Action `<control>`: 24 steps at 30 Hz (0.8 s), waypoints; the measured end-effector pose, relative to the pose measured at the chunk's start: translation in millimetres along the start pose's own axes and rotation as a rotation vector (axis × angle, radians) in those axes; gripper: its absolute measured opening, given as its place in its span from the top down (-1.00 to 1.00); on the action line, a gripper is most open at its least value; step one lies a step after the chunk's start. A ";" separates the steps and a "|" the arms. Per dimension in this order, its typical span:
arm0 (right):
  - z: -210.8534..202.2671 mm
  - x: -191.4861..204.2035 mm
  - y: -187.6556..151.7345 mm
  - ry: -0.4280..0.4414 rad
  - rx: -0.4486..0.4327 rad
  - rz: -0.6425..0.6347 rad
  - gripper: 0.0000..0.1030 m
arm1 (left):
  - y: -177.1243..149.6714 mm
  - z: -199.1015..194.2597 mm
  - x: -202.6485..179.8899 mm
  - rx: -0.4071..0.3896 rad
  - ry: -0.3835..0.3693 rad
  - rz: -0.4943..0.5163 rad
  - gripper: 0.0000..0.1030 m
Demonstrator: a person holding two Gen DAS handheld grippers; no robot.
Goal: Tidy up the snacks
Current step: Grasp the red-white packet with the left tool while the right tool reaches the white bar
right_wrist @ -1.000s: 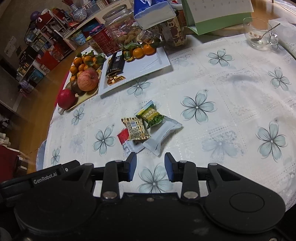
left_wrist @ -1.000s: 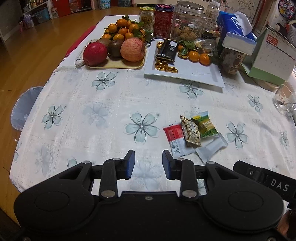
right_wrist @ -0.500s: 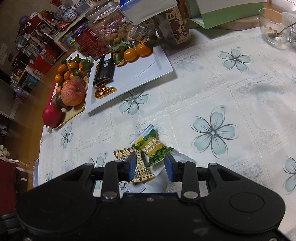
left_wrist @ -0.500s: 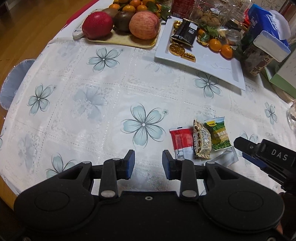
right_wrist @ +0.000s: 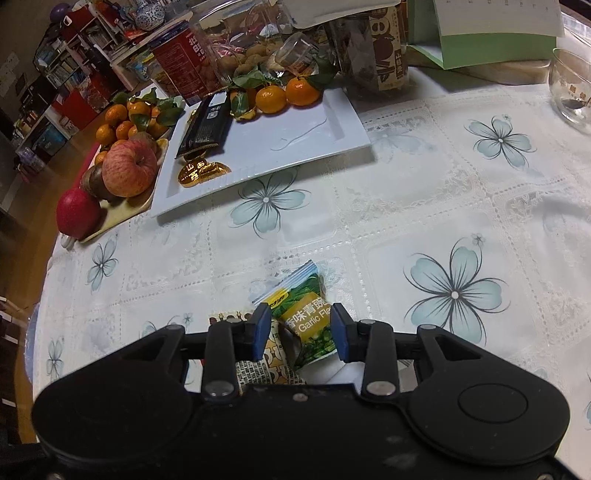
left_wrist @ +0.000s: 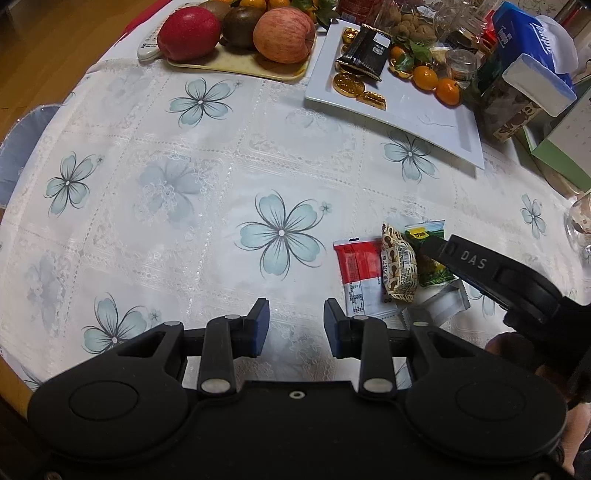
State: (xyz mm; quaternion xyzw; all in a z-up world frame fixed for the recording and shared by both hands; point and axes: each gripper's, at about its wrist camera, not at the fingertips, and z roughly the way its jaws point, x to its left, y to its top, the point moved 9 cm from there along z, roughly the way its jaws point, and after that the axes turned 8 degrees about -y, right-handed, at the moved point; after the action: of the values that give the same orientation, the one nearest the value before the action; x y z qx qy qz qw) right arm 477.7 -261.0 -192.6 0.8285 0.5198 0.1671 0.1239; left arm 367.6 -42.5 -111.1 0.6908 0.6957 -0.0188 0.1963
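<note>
Several small snack packets lie in a pile on the flowered tablecloth: a red and white one [left_wrist: 356, 271], a brown patterned one [left_wrist: 398, 266], a green garlic pea packet [right_wrist: 306, 317] and a white one [left_wrist: 445, 302] underneath. My right gripper [right_wrist: 300, 332] is open, its jaws on either side of the green packet; it also shows in the left wrist view [left_wrist: 436, 248], over the green packet [left_wrist: 424, 230]. My left gripper [left_wrist: 295, 326] is open and empty, just left of the pile. A white rectangular plate [left_wrist: 424, 110] holds a black packet [left_wrist: 365, 50], gold coins [left_wrist: 347, 83] and tangerines.
A yellow tray [left_wrist: 236, 68] with apples and tangerines stands at the back left. Jars, a red tin [right_wrist: 181, 62], a tissue box [left_wrist: 532, 44] and a green calendar [right_wrist: 480, 33] crowd the back. A glass cup [right_wrist: 572, 88] stands at the right. A chair [left_wrist: 22, 147] shows at the left edge.
My right gripper has moved forward and down onto the pile, so its jaws now straddle the green packet. My left gripper has moved closer to the table and the pile.
</note>
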 end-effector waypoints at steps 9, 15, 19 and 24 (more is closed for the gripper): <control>10.6 5.1 0.4 -0.045 -0.051 -0.061 0.14 | 2.4 -4.4 1.3 -0.007 -0.026 -0.004 0.19; 2.6 3.3 -3.3 -0.009 -0.021 -0.068 0.40 | 4.0 0.8 1.6 -0.006 -0.011 -0.013 0.19; -7.0 0.8 -9.1 0.019 0.009 -0.082 0.57 | 2.1 6.3 -4.6 -0.002 0.001 0.004 0.19; -10.4 -13.3 -21.8 0.053 0.098 -0.061 0.91 | -1.8 15.9 -12.9 0.008 0.027 0.026 0.20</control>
State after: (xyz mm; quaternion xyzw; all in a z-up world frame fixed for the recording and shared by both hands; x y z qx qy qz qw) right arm 450.3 -263.3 -193.4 0.8128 0.5554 0.1593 0.0745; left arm 369.4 -59.7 -122.3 0.7009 0.6890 -0.0097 0.1841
